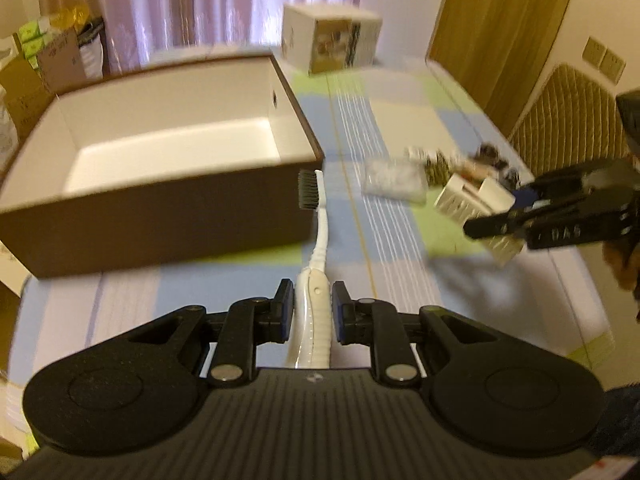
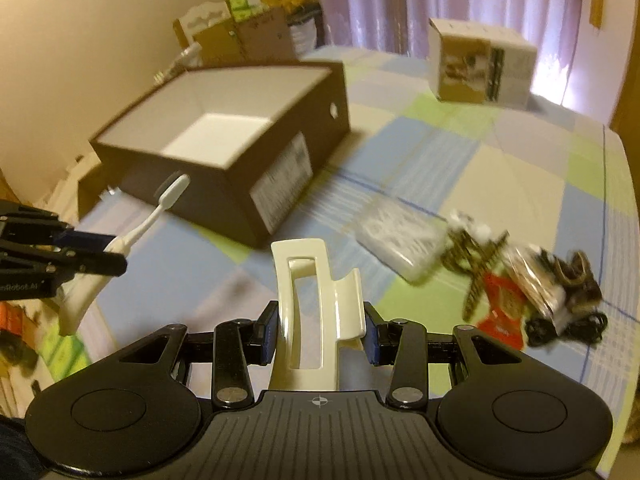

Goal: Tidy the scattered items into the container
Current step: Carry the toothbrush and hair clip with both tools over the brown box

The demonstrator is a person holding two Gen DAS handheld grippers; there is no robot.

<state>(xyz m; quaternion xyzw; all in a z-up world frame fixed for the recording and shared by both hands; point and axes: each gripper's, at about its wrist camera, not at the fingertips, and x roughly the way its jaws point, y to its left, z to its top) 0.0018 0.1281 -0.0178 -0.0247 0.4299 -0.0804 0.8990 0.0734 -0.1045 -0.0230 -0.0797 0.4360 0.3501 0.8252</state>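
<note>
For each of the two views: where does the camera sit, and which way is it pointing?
Left wrist: sits on the left claw, looking along the held toothbrush toward the brown box; right claw shows at the right edge.
Right wrist: sits on the right claw, looking over its cream hair clip at the bed; left claw at left.
Shared: box, toothbrush, clip, item pile.

Dimly, warmly lit; backlit through glowing curtains (image 1: 224, 0). Smeared by motion blur, worst on the clutter pile (image 2: 532, 284). Bent by fisheye, vignetted black at corners. Soft shadows underneath.
</note>
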